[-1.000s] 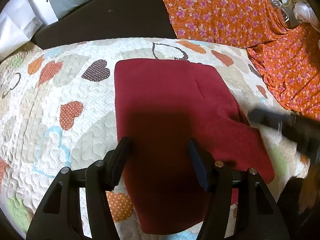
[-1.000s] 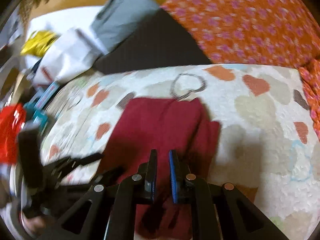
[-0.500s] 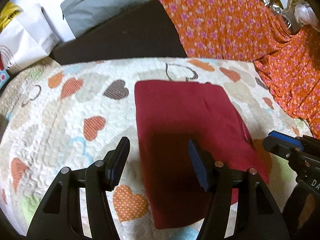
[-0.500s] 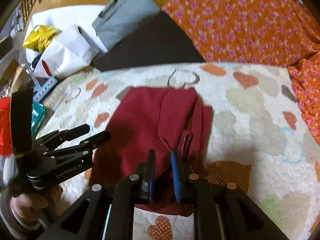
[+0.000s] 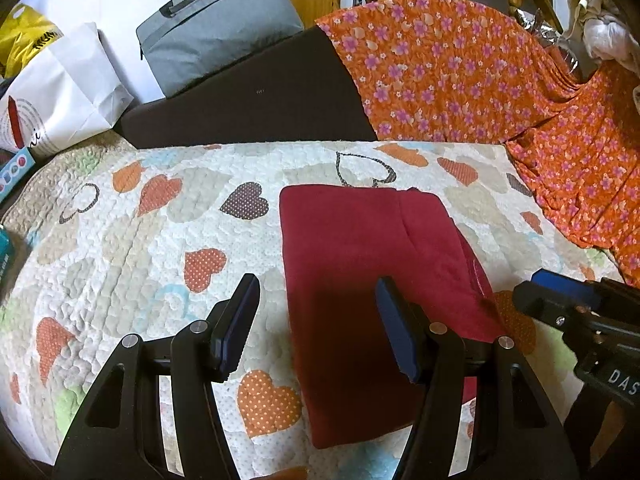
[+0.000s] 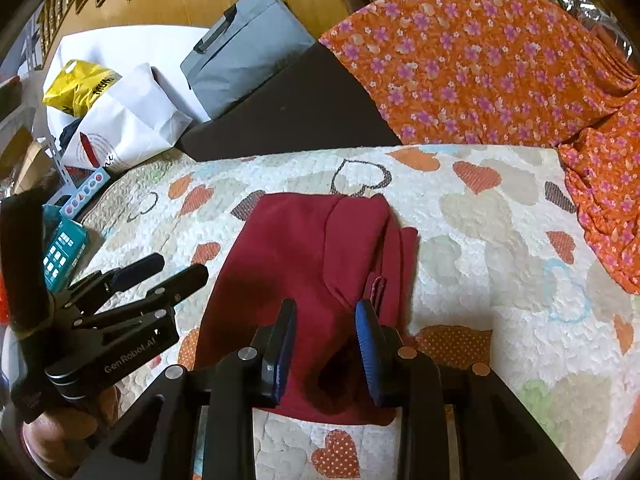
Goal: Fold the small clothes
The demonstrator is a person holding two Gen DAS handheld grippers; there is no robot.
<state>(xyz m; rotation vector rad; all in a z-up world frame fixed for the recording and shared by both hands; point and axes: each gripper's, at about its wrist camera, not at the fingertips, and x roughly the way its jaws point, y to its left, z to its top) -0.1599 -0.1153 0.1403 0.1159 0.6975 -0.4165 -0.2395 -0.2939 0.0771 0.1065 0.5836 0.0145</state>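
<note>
A dark red garment [image 5: 360, 256] lies folded into a rough rectangle on the heart-patterned quilt [image 5: 120, 240]; it also shows in the right wrist view [image 6: 312, 264], with a small loop sticking up near its right edge. My left gripper [image 5: 316, 304] is open and empty, held above the garment's left edge. My right gripper [image 6: 326, 328] is open and empty, above the garment's near end; it also shows at the right of the left wrist view [image 5: 560, 296]. The left gripper shows at the left of the right wrist view [image 6: 160, 272].
An orange floral cloth [image 5: 460, 76] covers the far right. A black cushion [image 5: 248, 108], a grey bag [image 5: 216, 28] and white paper bags [image 5: 60, 92] lie behind the quilt. Small boxes [image 6: 64, 248] sit at the quilt's left edge.
My right gripper, shut a second ago, has opened. Both grippers have pulled back and up from the garment, which lies flat and still.
</note>
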